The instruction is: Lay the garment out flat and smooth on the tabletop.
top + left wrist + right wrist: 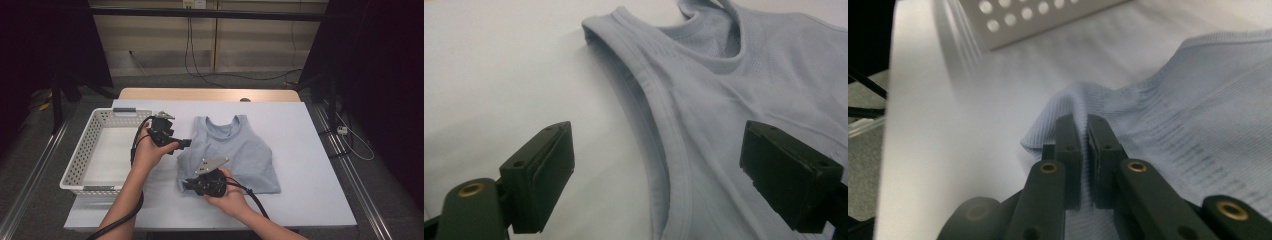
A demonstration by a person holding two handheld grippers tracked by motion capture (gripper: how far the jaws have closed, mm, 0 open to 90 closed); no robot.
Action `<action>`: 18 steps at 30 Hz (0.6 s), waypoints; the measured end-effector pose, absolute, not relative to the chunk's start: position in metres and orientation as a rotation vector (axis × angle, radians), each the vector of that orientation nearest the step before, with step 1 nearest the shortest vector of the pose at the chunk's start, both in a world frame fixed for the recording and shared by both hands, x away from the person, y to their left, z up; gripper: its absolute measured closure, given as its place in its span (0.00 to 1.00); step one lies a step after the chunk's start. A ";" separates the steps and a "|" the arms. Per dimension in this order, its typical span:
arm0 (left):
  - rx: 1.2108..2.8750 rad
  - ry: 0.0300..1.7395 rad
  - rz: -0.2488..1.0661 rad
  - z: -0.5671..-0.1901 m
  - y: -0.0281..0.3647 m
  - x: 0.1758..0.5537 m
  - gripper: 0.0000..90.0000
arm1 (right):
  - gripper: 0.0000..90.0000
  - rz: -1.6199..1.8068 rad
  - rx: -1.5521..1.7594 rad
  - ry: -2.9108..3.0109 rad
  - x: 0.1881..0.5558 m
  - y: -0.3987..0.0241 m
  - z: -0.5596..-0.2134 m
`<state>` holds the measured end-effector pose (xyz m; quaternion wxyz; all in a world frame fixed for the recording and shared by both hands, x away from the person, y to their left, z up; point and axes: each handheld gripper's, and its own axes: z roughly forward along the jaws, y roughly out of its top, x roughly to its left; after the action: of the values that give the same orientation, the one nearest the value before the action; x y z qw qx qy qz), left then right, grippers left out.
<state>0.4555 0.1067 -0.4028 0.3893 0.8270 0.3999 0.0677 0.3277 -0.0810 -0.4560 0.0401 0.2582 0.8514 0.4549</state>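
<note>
Pale blue ribbed tank top (231,152): lies flat on the white-covered desk (310,165), neck hole toward the far edge, just right of the white perforated basket (80,155). My right tongs (1084,145): at the top's near left hem corner, jaws pinched tight on a raised fold of the fabric. My left tongs (659,170): jaws wide apart, hovering over the top's left armhole edge, gripping nothing, between basket and top.

Basket (1043,20) cut off at top, hem fold hidden between jaws
</note>
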 end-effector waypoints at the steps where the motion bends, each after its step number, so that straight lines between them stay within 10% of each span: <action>1: 2.106 1.013 0.163 -0.402 0.107 0.457 0.16 | 0.96 1.417 0.802 2.606 0.328 -0.082 -0.455; 18: 2.102 1.005 0.216 -0.407 0.080 0.489 0.19 | 0.96 1.480 0.788 2.606 0.319 -0.090 -0.449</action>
<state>0.4894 0.0804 -0.4071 0.3902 0.8270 0.3956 0.0851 0.3190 -0.0905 -0.4485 0.0212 0.2543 0.8407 0.4775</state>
